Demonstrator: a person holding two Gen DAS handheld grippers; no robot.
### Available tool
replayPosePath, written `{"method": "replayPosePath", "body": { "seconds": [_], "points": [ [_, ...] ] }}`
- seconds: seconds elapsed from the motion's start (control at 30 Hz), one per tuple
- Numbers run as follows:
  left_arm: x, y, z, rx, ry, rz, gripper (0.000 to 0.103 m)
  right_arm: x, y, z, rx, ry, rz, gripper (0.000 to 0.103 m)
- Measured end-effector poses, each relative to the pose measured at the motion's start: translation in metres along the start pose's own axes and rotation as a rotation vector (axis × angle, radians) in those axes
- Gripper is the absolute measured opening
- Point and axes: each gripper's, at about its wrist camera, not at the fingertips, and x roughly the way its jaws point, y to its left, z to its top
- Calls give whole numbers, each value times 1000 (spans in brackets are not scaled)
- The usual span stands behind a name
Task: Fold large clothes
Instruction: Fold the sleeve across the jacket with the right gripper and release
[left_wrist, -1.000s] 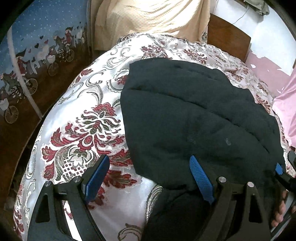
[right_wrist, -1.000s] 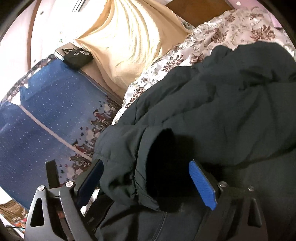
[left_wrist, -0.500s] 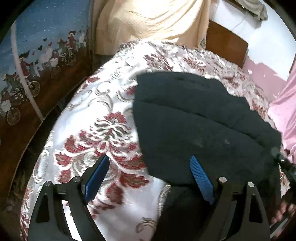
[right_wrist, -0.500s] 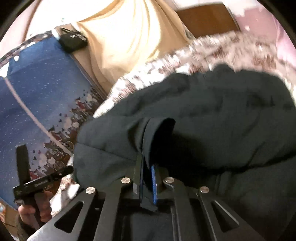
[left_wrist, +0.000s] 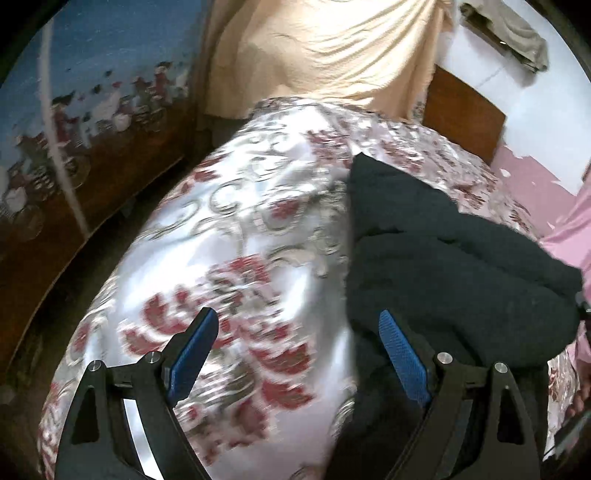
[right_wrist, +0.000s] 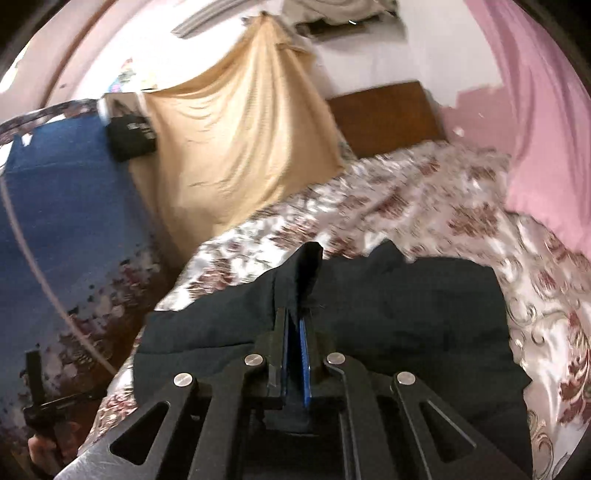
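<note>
A large black garment lies on the floral bedspread, bunched toward the right in the left wrist view. My left gripper is open above the bedspread, its right finger against the garment's near edge, nothing between its pads. My right gripper is shut on a fold of the black garment, which sticks up as a peak beyond the blue pads and is lifted off the bed. The rest of the cloth hangs and spreads below that gripper.
A beige cloth hangs at the head of the bed beside a wooden headboard. A pink cloth lies at the right. A blue printed panel stands along the left side, with a black box on top.
My right gripper closed on the garment's fold and rose with it, tilting up toward the headboard. The garment shifted right in the left wrist view as my left gripper lifted slightly.
</note>
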Motion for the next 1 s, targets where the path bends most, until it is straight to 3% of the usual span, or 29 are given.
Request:
{"method": "replayPosePath", "body": {
  "seconds": [0.1,0.2,0.43,0.67,0.8,0.87,0.9,0.97,1.0],
  "points": [
    [9,-13,4,46,-11,-6,85,12,-24,-4,29,-4,-86,6],
    [17,-22,5,78,-17,-4,85,15,-53,-1,99,-7,-104,6],
    [47,-50,19,138,-54,-67,85,22,-76,-5,100,-12,-251,6],
    [109,-82,26,299,-16,62,85,45,-101,-29,83,64,-351,9],
    [134,-82,21,334,19,128,85,49,-101,-34,54,83,-400,15],
    [137,-81,20,342,23,140,85,42,-93,-32,-10,65,-473,22],
    [135,-80,20,343,20,147,85,35,-85,-30,-55,40,-497,30],
    [123,-80,21,335,-9,156,85,23,-65,-27,-139,-16,-498,47],
    [113,-80,22,318,-36,126,85,18,-54,-26,-183,-38,-475,56]
  ]
}}
